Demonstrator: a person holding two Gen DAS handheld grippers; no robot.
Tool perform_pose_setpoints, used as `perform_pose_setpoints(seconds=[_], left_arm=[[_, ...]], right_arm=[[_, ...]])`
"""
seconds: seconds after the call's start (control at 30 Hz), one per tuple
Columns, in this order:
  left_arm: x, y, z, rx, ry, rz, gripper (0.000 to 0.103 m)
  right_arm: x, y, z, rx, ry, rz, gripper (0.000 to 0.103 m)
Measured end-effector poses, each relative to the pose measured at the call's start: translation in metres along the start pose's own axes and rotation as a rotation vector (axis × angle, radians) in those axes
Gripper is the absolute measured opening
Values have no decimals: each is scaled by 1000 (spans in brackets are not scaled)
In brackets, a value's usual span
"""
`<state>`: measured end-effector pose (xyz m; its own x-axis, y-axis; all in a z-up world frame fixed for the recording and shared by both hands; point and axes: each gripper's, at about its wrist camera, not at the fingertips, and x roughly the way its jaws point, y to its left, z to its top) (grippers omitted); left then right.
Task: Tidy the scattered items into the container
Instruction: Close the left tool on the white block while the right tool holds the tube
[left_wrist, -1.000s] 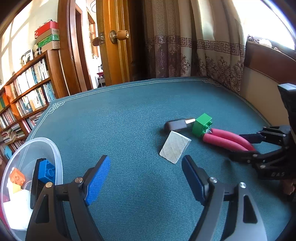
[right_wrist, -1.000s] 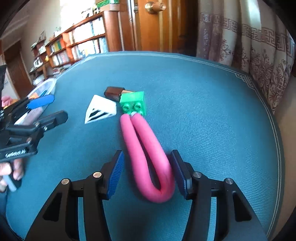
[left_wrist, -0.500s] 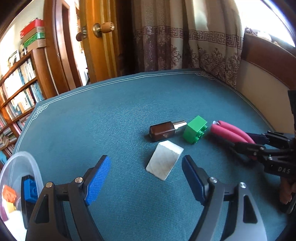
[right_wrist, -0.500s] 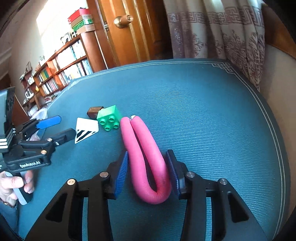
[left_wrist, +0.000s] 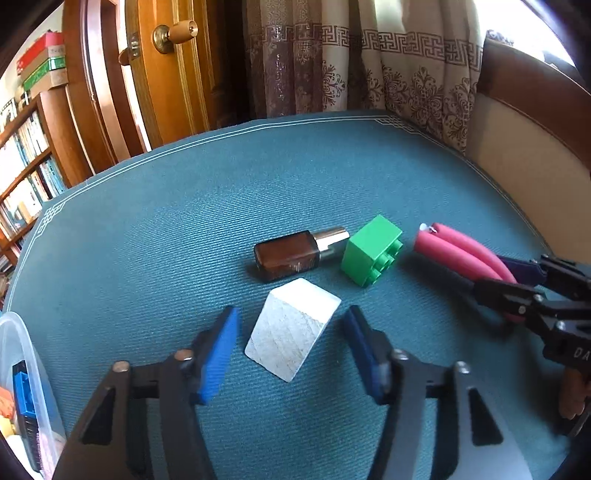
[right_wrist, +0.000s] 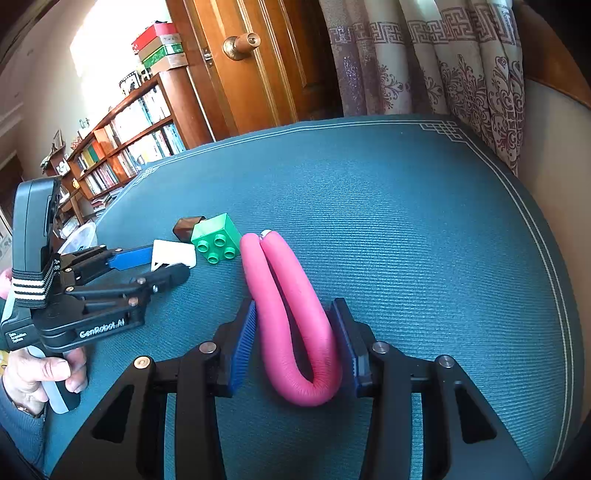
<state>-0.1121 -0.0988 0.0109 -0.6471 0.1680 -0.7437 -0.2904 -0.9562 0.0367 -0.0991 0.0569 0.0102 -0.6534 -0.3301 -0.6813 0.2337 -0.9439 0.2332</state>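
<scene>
A pale whitewashed wooden wedge block (left_wrist: 293, 334), its grain running in faint diagonal lines, lies between the bright blue ribbed pads (left_wrist: 218, 356) of the black left-hand tongs (left_wrist: 291, 354); from the right wrist view its end face shows black and white stripes. Just beyond the tongs' tips lie a dark brown glass bottle with a gold neck (left_wrist: 291, 254) and a plain green studded plastic brick (left_wrist: 371, 255). The bent hot-pink foam tube (right_wrist: 291, 314) sits between the blue pads of the black right-hand tongs (right_wrist: 295, 347). All rest on a teal ribbed cloth with a white key-pattern border line (left_wrist: 184, 206).

"GenRobot.AI" on left gripper (right_wrist: 147, 264) body, "DA…" cut off on right gripper (left_wrist: 517, 278)
</scene>
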Motion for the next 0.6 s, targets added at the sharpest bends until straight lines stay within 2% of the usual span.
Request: perform_pose_setpoints(seconds=[0.2,0.43,0.6], left_arm=[[-5,-1,-6,-14,-14,6,39],[-25,1,-18,-53,-50,22,37],[-41,3,-24,-76,-84,47,37]], right_arm=[[-2,-1,-2,4,-4,-2,44],[-4,8,-5,-8,-14,-50,44],[-7,23,-8,-51,-27,-167,44]])
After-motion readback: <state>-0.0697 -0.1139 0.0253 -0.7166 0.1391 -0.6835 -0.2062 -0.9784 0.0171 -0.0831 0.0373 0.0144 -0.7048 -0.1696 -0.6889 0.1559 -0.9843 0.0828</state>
